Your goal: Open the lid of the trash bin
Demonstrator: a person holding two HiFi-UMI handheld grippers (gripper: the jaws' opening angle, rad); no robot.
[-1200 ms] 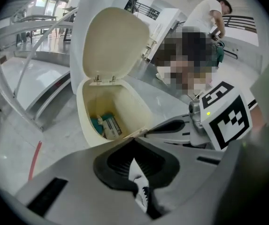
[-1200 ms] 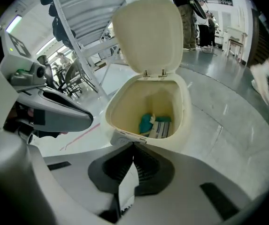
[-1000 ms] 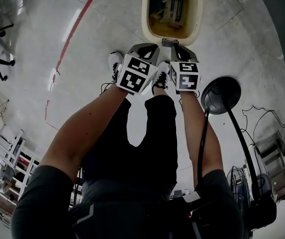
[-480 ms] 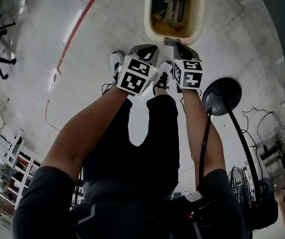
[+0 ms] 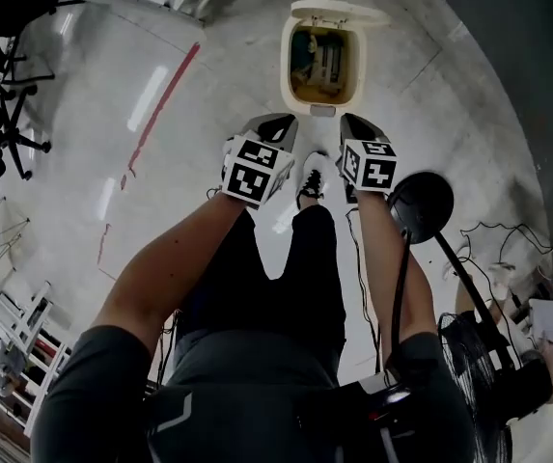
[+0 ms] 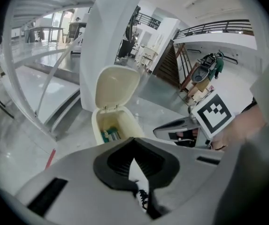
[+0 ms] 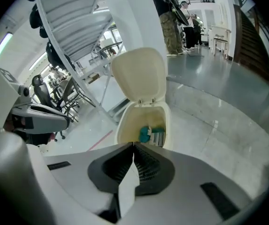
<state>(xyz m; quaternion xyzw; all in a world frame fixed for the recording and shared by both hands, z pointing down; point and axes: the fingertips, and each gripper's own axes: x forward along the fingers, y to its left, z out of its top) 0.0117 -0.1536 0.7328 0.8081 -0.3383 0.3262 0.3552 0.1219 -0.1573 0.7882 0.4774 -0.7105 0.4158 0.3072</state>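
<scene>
Head view showed the left gripper [image 5: 278, 123] and right gripper [image 5: 353, 123], jaws closed and empty, withdrawn from the trash bin [image 5: 290, 75], its lid [image 5: 339, 11] upright: task judged complete.

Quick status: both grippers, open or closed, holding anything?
Left gripper: closed, holding nothing.
Right gripper: closed, holding nothing.

Bright, even indoor light; white glare streaks lie on the glossy floor [image 5: 199, 75] left of the left gripper [image 5: 281, 122]. Fisheye bending, dark vignetted corners; close-up foreground looks soft
</scene>
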